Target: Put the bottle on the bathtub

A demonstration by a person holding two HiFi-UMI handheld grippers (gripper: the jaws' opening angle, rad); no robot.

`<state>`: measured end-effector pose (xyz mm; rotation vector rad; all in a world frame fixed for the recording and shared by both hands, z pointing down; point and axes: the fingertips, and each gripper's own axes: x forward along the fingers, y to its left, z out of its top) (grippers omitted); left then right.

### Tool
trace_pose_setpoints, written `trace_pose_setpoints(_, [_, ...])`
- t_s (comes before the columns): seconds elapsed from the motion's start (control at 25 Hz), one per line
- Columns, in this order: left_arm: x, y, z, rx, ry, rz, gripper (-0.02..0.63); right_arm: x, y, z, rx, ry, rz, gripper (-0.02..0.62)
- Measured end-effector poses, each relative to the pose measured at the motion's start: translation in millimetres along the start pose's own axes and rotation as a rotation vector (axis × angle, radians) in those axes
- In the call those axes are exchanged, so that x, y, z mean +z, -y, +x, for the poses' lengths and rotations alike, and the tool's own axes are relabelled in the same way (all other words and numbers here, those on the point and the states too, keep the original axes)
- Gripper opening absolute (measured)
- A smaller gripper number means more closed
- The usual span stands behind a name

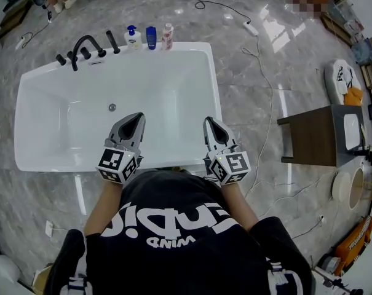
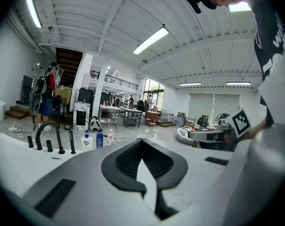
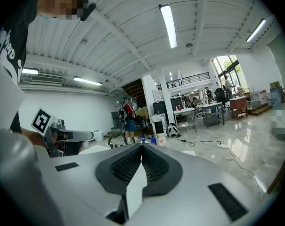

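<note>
the left gripper [image 1: 138, 117] and the right gripper [image 1: 208, 121] are both shut tight with nothing inside, over the near edge of the bathtub [image 1: 50, 161]. three bottles [image 1: 150, 37] stand on its far edge.

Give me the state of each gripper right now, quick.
Left gripper: closed, jaws together, holding nothing.
Right gripper: closed, jaws together, holding nothing.

One white bathtub [image 1: 198, 49]. Three bottles on its far rim: one white pump bottle [image 1: 133, 37], one blue bottle [image 1: 150, 37], one pale pink bottle [image 1: 167, 36]. One black faucet [image 1: 84, 44]. Two tools: left tool [image 1: 136, 115], right tool [image 1: 208, 120]. One dark brown bench [image 1: 312, 135].
</note>
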<state>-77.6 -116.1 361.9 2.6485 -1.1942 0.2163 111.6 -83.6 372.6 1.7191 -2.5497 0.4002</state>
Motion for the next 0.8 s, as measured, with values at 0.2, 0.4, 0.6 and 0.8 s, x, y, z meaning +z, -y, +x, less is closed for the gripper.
trace_pose_setpoints(0.2, [-1.4,-0.5,-4.5,0.006,-0.002,-0.021,0.008,-0.7,-3.0,-2.9,-0.005,-0.002,0.002,0.023])
trace_pose_setpoints(0.4, [-1.9,-1.7,-9.9,0.0,-0.006,-0.033,0.008,-3.4,-7.0,-4.9,-0.006,-0.008,0.0,0.023])
trace_pose_setpoints(0.6, [-4.1,-2.3,-20.7,-0.002,-0.018,-0.023,0.009,-5.7,-15.1,-9.8,-0.006,-0.02,-0.006,0.025])
trace_pose_setpoints(0.8, [-7.1,-4.3,-33.4,0.001,-0.024,-0.023,0.009,-9.3,-21.7,-13.3,-0.006,-0.027,-0.009,0.024])
